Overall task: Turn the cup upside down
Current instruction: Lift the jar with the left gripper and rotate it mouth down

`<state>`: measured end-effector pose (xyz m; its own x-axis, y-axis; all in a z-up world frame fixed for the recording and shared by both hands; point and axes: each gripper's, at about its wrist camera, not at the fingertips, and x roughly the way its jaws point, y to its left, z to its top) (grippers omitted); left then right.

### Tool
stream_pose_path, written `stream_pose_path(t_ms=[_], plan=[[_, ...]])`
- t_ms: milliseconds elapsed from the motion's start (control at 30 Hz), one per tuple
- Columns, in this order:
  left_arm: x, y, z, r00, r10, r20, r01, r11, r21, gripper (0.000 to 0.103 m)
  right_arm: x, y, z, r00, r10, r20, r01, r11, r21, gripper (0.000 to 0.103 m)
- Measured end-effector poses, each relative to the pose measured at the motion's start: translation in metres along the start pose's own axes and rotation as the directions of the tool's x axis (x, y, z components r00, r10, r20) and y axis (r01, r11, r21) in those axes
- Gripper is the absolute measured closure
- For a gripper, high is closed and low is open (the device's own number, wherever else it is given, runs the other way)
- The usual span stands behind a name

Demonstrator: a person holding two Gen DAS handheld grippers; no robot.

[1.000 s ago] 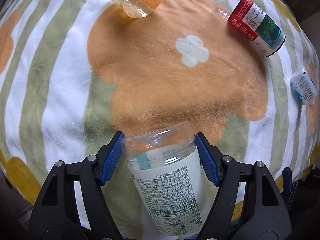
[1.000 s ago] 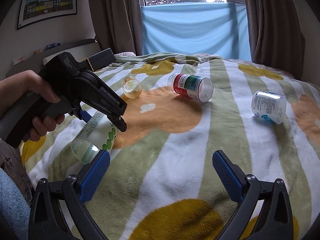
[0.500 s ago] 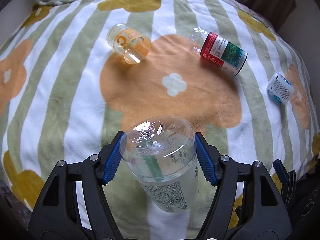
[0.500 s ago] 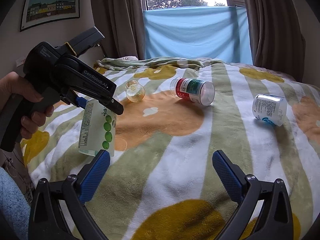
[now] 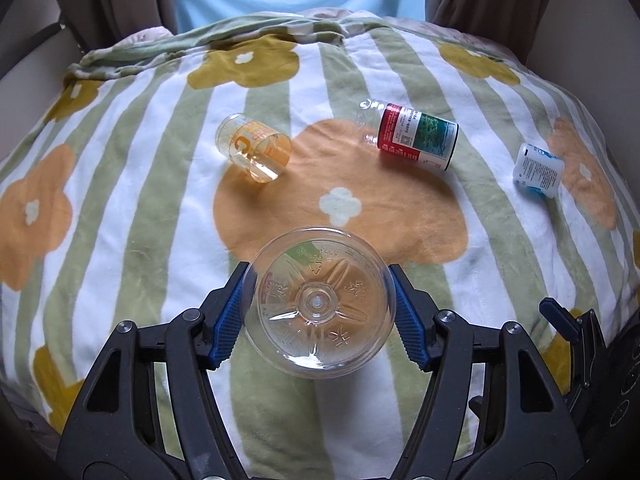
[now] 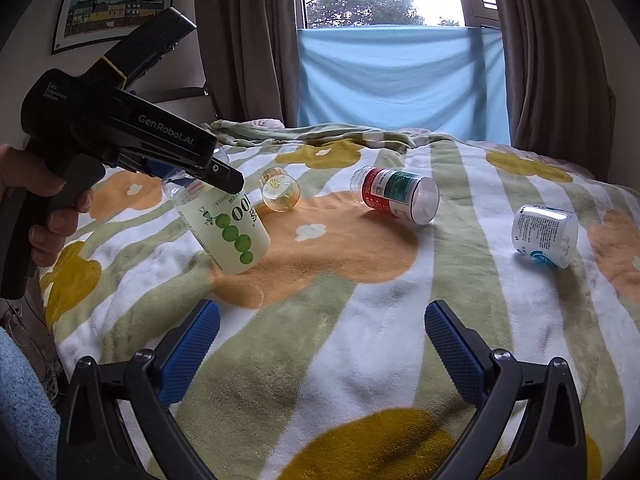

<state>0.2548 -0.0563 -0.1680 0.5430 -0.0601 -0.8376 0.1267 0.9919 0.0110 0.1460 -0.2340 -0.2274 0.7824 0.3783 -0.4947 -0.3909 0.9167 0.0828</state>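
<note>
Cup held in the air by the left gripper, partway through its flip.

Two blue pads squeeze the clear cup near its closed end. From the side it has green dots on it and hangs tipped over the striped blanket. Its open mouth points down and toward the middle of the bed, and it does not touch the cloth. I think the turn is almost done. Next the hand should straighten the cup, set the mouth flat on the soft blanket, then let go gently, because it could fall over. The right gripper waits low, spread wide and holding nothing. Farther off lie an orange cup, a red and green jar and a small white tub, all on their sides.
</note>
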Motion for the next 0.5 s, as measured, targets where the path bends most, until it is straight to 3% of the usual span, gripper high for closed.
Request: stream_pose_path(t_ms=[267, 500], plan=[[0.015, -0.006, -0.008, 0.996, -0.011, -0.094, 0.013, 1.0, 0.022, 0.039, 0.003, 0.002, -0.001, 1.0, 0.01, -0.005, -0.01, 1.0, -0.009, 0.001], [0.02, -0.005, -0.009, 0.997, -0.024, -0.079, 0.024, 1.0, 0.0, 0.036, 0.002, 0.001, -0.002, 1.0, 0.009, -0.009, -0.009, 1.0, -0.004, 0.001]])
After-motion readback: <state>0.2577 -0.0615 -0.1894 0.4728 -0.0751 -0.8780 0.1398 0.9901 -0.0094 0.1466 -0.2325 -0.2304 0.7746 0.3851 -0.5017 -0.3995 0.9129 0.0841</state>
